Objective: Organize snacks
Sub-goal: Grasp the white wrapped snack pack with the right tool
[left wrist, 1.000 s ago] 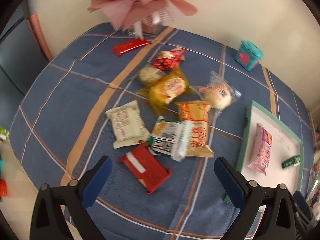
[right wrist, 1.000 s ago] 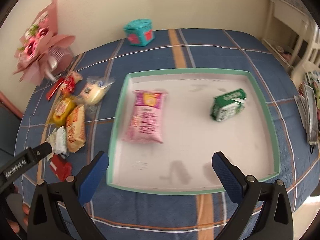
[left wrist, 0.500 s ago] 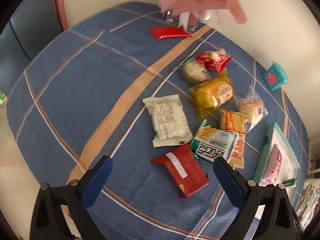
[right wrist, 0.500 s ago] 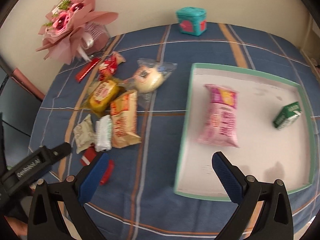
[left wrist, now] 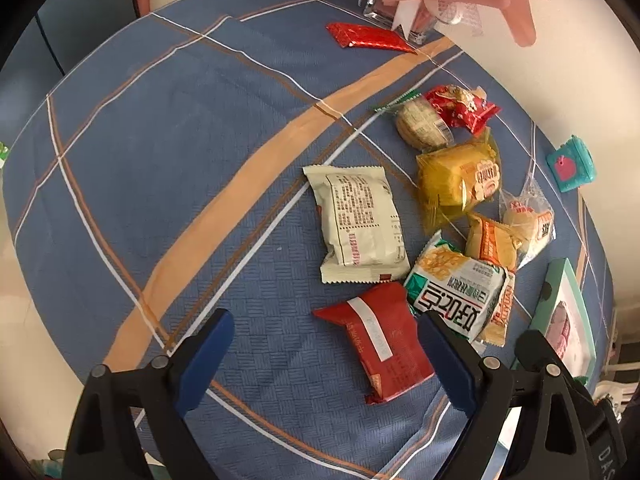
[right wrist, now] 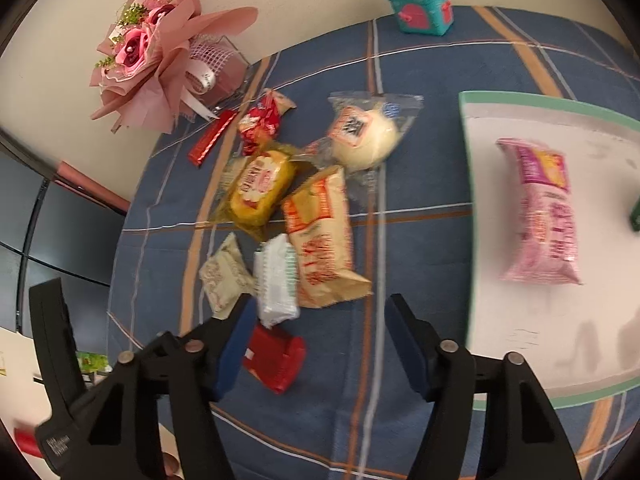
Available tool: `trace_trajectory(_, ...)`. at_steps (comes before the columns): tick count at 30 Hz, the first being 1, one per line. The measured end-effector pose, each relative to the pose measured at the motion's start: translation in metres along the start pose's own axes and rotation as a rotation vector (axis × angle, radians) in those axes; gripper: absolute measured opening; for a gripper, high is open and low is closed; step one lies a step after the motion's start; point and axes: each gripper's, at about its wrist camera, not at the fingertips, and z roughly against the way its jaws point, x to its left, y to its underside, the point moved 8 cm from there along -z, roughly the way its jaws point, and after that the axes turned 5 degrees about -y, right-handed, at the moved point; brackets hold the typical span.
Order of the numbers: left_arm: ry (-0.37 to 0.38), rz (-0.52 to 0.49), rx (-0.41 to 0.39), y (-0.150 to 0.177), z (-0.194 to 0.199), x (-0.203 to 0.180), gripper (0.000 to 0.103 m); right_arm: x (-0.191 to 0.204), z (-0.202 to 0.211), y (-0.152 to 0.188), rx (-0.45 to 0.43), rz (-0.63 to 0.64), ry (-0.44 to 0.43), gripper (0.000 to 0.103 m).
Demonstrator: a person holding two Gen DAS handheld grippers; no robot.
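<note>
A red packet [left wrist: 380, 348] lies on the blue checked cloth between the fingers of my left gripper [left wrist: 326, 356], close to the right finger; the jaws are closing and the pads stand clear of it. My right gripper [right wrist: 322, 344] hangs over the cloth, jaws closing on nothing, with the red packet [right wrist: 276, 360] beside its left finger. Beyond lie a cream packet [left wrist: 356, 224], a green-white packet [left wrist: 456, 296], an orange packet [right wrist: 320, 236], a yellow cake [right wrist: 260, 188] and a wrapped bun [right wrist: 364, 136]. The teal-rimmed tray [right wrist: 520, 100] holds a pink packet [right wrist: 544, 212].
A pink bouquet [right wrist: 152, 52] and a teal box [right wrist: 420, 4] stand at the back by the wall. A red bar [left wrist: 368, 38] lies near the bouquet. A green carton [right wrist: 634, 216] sits in the tray. The table edge runs along the left.
Both views swung from the tray toward the snack pile. The left gripper came down close over the red packet. The right jaws narrowed a good deal, the left ones slightly.
</note>
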Motion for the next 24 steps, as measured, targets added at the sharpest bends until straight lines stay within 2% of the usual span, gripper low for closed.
trace_trajectory(2,-0.006,0.014,-0.010,-0.003,0.001,0.004,0.094,0.006,-0.006,0.000,0.008,-0.001,-0.019,0.050)
trace_trajectory(10,-0.009,0.043,0.007,-0.009,-0.010,0.012,0.093,0.022,-0.032,0.001,0.046,0.003,-0.046,0.031)
trace_trajectory(19,-0.030,0.059,0.022,-0.011,-0.018,0.023,0.093,0.022,-0.051,0.003,0.082,-0.046,-0.062,0.028)
trace_trajectory(24,0.005,0.066,0.023,-0.009,-0.016,0.021,0.093,0.019,-0.043,0.002,0.068,-0.037,-0.059,0.026)
